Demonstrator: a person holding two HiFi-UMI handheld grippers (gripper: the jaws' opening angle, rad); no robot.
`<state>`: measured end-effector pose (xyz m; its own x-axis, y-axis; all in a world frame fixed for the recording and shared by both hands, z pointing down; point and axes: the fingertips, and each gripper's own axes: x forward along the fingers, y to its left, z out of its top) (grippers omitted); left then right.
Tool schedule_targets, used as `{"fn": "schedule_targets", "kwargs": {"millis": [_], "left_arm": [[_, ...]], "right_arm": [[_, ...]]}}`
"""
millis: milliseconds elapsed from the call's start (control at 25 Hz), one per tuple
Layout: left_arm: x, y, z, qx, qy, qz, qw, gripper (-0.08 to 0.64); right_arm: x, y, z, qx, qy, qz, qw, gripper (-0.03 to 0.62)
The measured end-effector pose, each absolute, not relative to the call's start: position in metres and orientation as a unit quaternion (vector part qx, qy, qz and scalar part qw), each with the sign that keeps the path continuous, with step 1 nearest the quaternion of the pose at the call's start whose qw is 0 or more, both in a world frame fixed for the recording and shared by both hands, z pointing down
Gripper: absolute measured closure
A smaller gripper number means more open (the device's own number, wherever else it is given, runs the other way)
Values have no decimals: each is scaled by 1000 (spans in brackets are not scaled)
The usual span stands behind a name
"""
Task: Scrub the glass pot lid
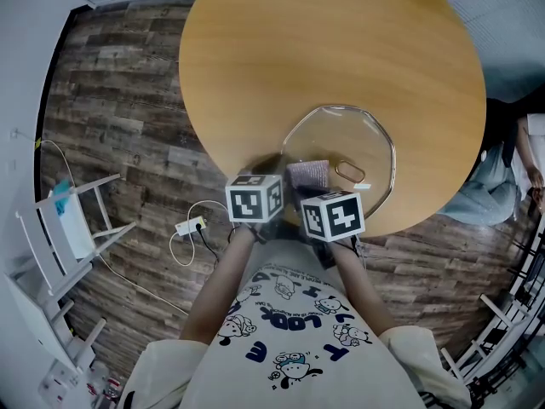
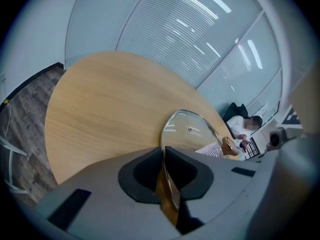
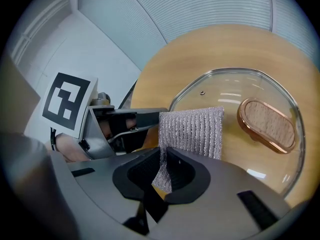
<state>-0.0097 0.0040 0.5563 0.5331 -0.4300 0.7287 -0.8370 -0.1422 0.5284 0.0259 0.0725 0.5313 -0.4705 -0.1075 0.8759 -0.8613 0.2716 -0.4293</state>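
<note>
Scrubbing station: glass lid (image 1: 341, 139) at the near edge of a round table (image 1: 324, 49).
Left gripper (image 2: 163, 156) is closed on the lid's rim, which is seen edge-on between the jaws. Right gripper (image 3: 162, 156) is clamped on a corner of a silvery mesh scouring cloth (image 3: 192, 129), spread over the glass just beside the wooden handle (image 3: 267, 124). Lid is judged stiff, fairly heavy, slick and breakable, so hold is best taken at the rim or handle. Cloth is judged soft and light. No pot or other container is seen.
</note>
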Motion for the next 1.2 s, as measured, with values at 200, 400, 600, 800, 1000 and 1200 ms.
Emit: {"fn": "schedule_targets", "kwargs": {"millis": [200,400,600,800,1000,1200], "left_arm": [[-12,6,555,727,-436,210,487,528],[-10,5,555,728,-434,214,486,528],[-9,5,555,728,-434,216,485,528],[-9,5,555,728,-433,219,484,528],[-11,6,553,729,-432,220,483,528],[-9,4,555,729,-431,223,482,528]], "right_arm": [[21,66,530,347,-704,491,379,537],[20,55,530,344,-707,487,381,537],[20,46,529,341,-711,480,385,537],[19,41,530,338,-710,480,389,537],[16,39,528,334,-709,479,394,537],[17,31,530,333,-709,476,400,537]]}}
